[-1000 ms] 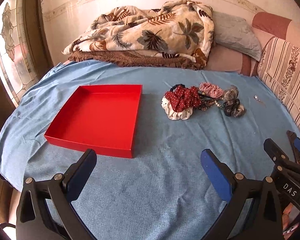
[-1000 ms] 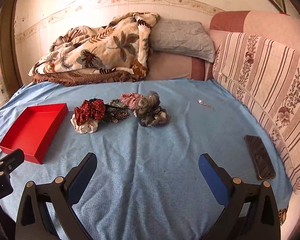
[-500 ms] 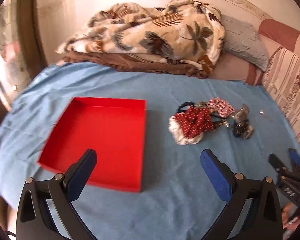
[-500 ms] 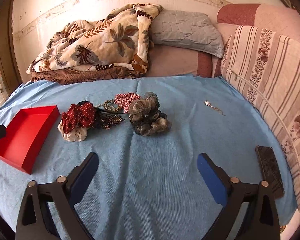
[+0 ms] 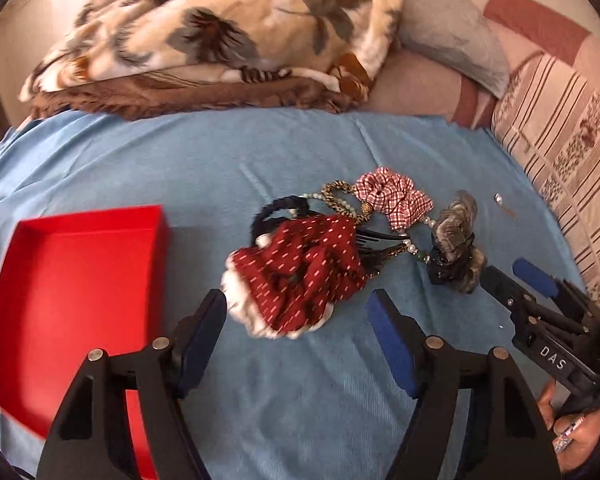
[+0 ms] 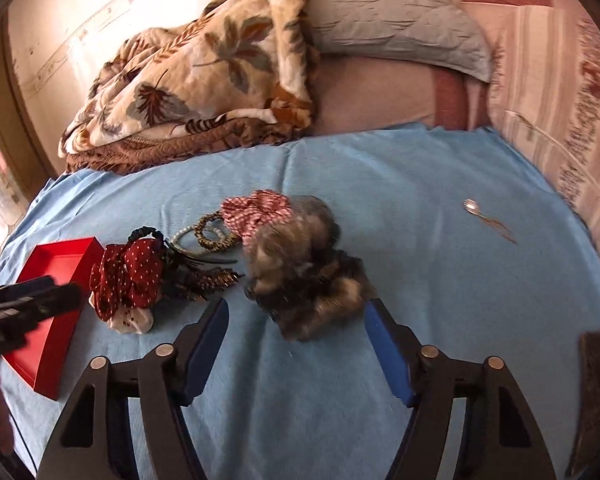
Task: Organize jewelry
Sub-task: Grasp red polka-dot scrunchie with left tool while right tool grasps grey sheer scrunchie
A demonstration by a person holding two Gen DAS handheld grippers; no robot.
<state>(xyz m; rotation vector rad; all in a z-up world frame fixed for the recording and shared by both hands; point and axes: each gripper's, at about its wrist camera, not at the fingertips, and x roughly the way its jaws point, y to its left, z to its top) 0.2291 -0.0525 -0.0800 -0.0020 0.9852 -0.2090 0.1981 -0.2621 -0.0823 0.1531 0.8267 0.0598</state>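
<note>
Left wrist view shows the left gripper (image 5: 298, 312) with its 2 fingers spread and closing, nothing pinched; the dark red dotted scrunchie (image 5: 300, 268) with its white frill lies at 12 o'clock, its near edge reaching between the fingertips without touching the pads. At 9 o'clock the red tray (image 5: 60, 300) sits on the blue sheet (image 5: 180, 168), well apart from the pile. At 1 o'clock lie the red-checked scrunchie (image 5: 394, 196), a black comb (image 5: 380, 240), beaded bracelets (image 5: 336, 196) and a pearl strand (image 5: 414, 246). The right gripper (image 5: 512, 276) shows at 3 o'clock, just beside the grey-brown scrunchie (image 5: 456, 240).

Right wrist view has the right gripper (image 6: 296, 320) with fingers likewise spread and closing, gripping nothing; the grey-brown scrunchie (image 6: 304, 272) sits blurred at 12 o'clock, between the fingertips. A small silver pendant (image 6: 470, 206) lies alone at 2 o'clock, and a dark phone (image 6: 594, 364) at 3 o'clock. The floral blanket (image 6: 204, 76) is heaped at the far end.
</note>
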